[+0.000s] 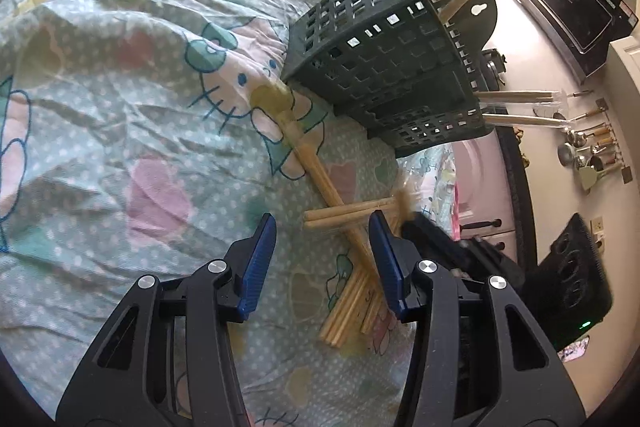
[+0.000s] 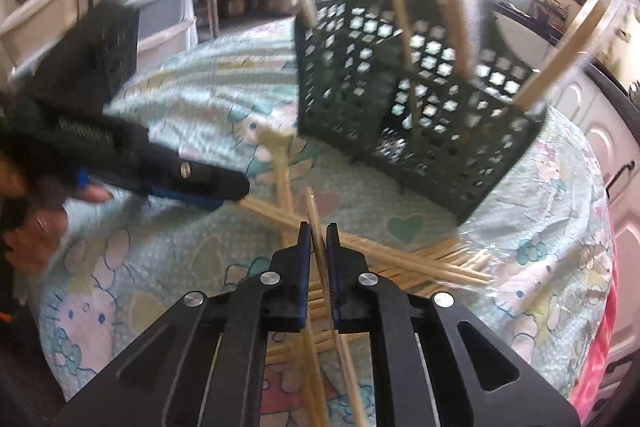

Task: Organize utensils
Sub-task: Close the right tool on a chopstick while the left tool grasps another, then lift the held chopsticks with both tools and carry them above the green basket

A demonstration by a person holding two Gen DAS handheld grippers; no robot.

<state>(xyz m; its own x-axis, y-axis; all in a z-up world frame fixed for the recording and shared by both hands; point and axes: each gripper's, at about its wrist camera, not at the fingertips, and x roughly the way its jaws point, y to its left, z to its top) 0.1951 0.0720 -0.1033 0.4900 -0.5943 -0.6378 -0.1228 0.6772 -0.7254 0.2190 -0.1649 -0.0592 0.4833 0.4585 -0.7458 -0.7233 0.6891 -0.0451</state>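
Right tool: clamped on one chopstick, above the pile.
Left tool: partly open, nothing gripped, over crossed sticks.
Basket: on the cloth, sticks upright inside.

both claws are matte black plastic with ribbed blue pads on the fingers and shiny round silver screws at the joints
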